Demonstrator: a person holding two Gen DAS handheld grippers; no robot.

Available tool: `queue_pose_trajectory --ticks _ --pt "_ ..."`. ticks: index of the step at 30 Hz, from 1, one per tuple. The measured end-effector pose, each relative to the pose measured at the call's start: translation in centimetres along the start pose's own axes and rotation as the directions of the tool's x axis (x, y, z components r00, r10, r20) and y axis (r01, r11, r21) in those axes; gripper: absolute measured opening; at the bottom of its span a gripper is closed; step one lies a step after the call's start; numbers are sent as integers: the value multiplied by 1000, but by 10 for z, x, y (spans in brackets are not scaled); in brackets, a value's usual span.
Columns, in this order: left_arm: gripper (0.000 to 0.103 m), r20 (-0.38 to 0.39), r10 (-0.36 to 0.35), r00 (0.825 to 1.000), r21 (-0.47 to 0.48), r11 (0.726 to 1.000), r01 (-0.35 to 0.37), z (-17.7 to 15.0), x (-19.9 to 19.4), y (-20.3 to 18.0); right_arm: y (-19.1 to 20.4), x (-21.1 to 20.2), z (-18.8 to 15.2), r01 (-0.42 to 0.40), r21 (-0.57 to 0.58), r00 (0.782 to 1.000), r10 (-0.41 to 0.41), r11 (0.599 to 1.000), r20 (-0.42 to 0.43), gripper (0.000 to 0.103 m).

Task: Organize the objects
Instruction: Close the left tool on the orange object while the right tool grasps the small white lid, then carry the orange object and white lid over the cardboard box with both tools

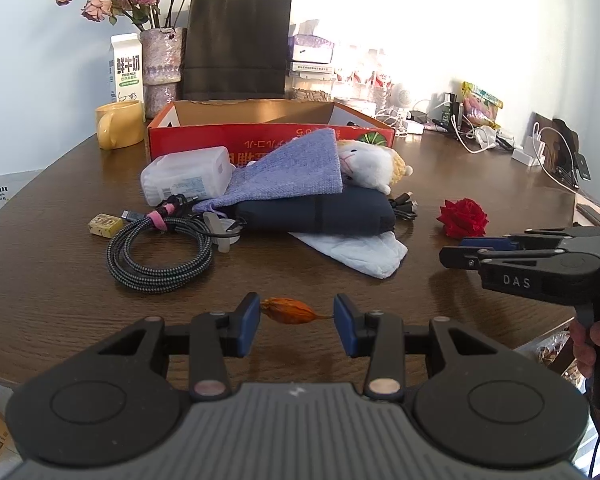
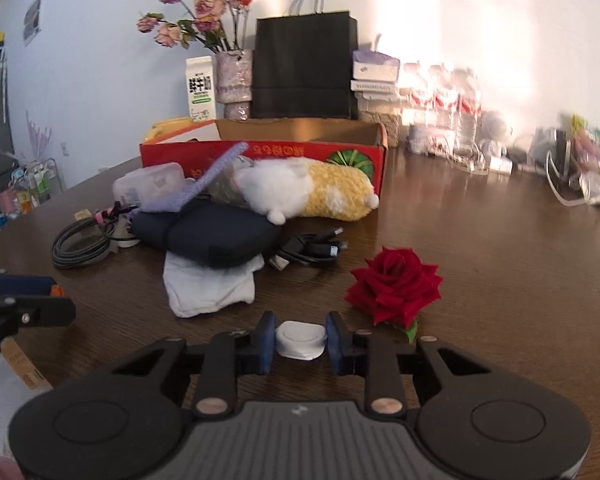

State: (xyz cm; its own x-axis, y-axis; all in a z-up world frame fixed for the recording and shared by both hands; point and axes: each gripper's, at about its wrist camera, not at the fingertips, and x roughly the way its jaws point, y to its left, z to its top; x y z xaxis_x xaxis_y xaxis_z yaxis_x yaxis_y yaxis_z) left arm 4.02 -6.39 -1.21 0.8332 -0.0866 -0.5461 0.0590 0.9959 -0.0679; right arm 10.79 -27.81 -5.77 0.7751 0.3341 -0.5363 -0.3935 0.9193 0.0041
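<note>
A dark wooden table point(image 1: 340, 280) ran back to a pale, sunlit wall. At its far side stood an open red box point(image 1: 260, 136), dead ahead of both my tongs and beyond a heap of cables, pouch and plush toy point(image 2: 300, 192). My right gripper point(image 2: 300, 338) was closed on a small white puck point(image 2: 300, 340), near the red rose point(image 2: 394, 284) at its right. My left gripper point(image 1: 296, 312) pinched a dried orange pod point(image 1: 290, 311) by its tips, long axis running crosswise from pad to pad. Neither hand seemed clearly nearer the box.
</note>
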Motion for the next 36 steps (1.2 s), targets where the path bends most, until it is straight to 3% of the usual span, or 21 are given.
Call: queue_pose_trajectory --ticks 10,17,26,36 --pt "41 74 3 997 -3 1000 -2 18 0 8 12 -7 22 -18 -29 997 20 999 77 26" --pt "41 165 13 986 -20 1000 -10 49 13 19 23 6 55 -21 -55 988 29 998 150 26" --pt "41 261 47 964 -45 998 -36 109 46 40 33 47 112 -17 -64 976 31 998 218 26" --pt "41 297 78 952 -99 994 -50 169 97 58 31 103 168 -24 -45 973 33 999 229 26"
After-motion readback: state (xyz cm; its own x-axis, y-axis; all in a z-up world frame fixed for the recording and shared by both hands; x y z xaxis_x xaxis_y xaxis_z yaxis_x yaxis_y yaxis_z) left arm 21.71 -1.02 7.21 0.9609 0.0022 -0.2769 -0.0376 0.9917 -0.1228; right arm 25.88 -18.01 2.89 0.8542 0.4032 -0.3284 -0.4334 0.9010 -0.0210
